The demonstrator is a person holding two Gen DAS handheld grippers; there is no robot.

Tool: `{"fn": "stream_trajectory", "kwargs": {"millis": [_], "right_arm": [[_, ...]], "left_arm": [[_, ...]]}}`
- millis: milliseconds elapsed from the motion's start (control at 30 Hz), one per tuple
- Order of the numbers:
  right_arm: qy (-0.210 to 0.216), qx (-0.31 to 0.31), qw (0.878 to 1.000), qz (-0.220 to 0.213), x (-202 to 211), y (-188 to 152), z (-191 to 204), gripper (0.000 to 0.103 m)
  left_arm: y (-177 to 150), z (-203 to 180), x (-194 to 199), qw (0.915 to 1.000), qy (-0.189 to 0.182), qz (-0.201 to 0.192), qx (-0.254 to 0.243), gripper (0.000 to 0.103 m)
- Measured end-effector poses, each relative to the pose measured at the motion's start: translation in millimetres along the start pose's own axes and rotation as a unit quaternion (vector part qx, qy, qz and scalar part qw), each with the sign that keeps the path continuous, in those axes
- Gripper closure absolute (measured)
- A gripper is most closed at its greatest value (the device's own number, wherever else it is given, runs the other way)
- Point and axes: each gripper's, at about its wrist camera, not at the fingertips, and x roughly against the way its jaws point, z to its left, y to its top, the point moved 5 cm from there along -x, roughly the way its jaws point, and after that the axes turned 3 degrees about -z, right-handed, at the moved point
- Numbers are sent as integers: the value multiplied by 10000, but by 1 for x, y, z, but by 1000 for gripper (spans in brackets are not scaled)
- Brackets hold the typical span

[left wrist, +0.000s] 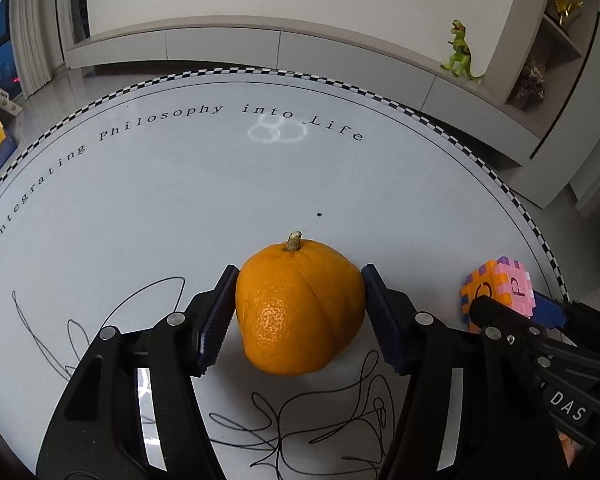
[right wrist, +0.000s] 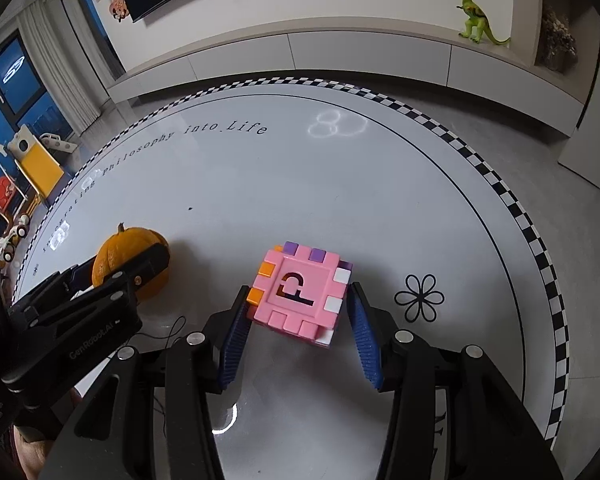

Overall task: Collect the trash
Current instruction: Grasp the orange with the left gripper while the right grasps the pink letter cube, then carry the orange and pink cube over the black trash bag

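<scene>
An orange peel point(left wrist: 300, 308), domed with a stem on top, sits on the round white table point(left wrist: 204, 184). My left gripper point(left wrist: 300, 312) has both blue pads against its sides, shut on it. In the right wrist view the peel point(right wrist: 120, 256) shows at the left behind the left gripper's fingers point(right wrist: 136, 276). A pink foam puzzle cube point(right wrist: 302, 294) with a letter P on top sits between the fingers of my right gripper point(right wrist: 300, 332). The left pad touches the cube; a small gap shows at the right pad. The cube also shows in the left wrist view point(left wrist: 500, 288).
The table has a checkered rim point(right wrist: 532, 220), printed lettering and black scribble lines point(left wrist: 320, 412). A flower drawing point(right wrist: 419, 298) lies right of the cube. A low grey cabinet point(left wrist: 260, 48) with a green toy dinosaur point(left wrist: 460, 52) stands beyond the table. Toys point(right wrist: 24, 184) lie on the floor at left.
</scene>
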Motion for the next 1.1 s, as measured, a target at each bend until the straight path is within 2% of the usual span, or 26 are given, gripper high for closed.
{"fn": "stream_trajectory", "kwargs": {"millis": [233,500,833,1100], "right_arm": [[169,126,9998,-65,26,-15,12,53],[486,311,9983,-33,57,-43,38,53],[967,795,9921,-8,108,-102,89,53],[1430,1297,9812,51,144,-156,147,53]], "left_arm": [[-27,8,25,10000,-29,71,52,43],[-62,22,70,9998,102,37,186,43],[-114,45,149,9976,292,-324,547,43],[-169,76,202,9923,634,-517,929,43]]}}
